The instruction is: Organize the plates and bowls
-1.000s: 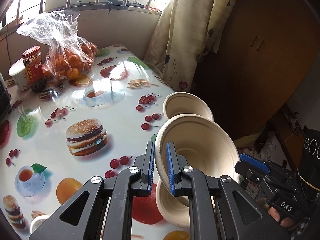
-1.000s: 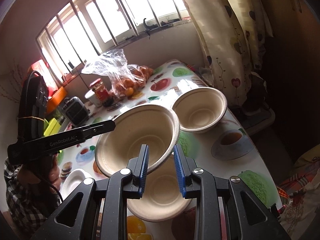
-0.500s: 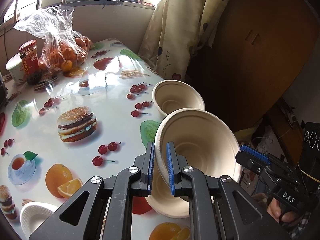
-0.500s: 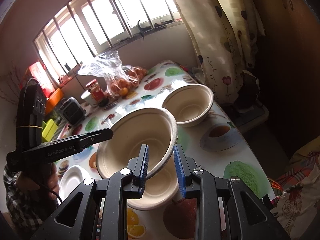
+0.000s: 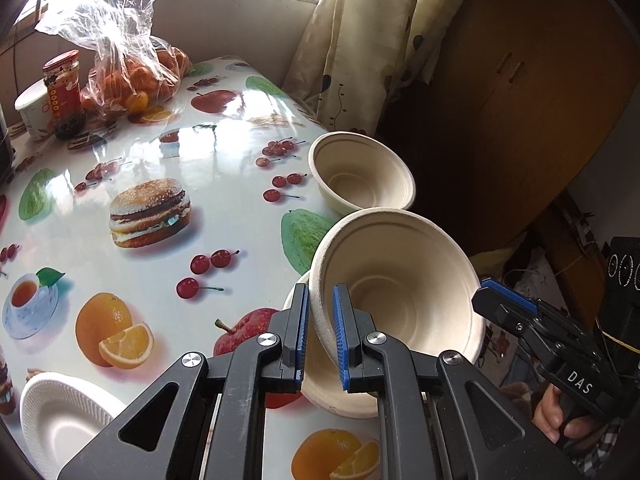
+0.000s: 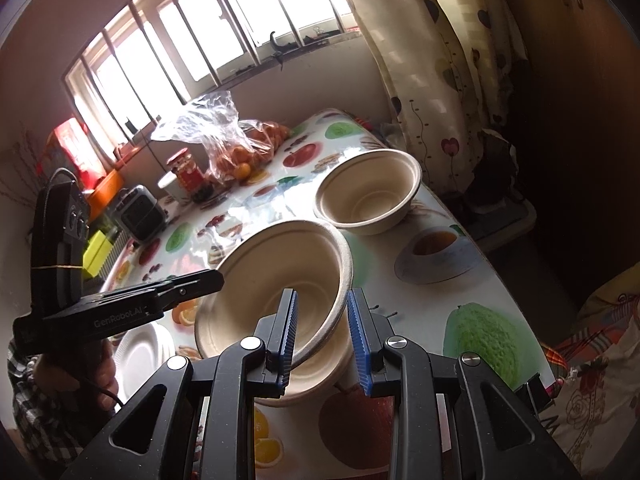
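My left gripper is shut on the rim of a beige paper bowl, held tilted above a second beige bowl on the table. The held bowl also shows in the right wrist view. My right gripper is open, its fingers either side of the held bowl's near rim without clamping it. A third beige bowl stands on the table further back, near the right edge. A white paper plate lies at the near left.
The table has a fruit-print cloth. At its far end are a bag of oranges, a red-lidded jar and a white cup. A curtain and dark wooden cupboard stand to the right.
Both grippers and the held bowl have drawn back toward the near end of the table. The right gripper's jaws have opened wider around the rim.
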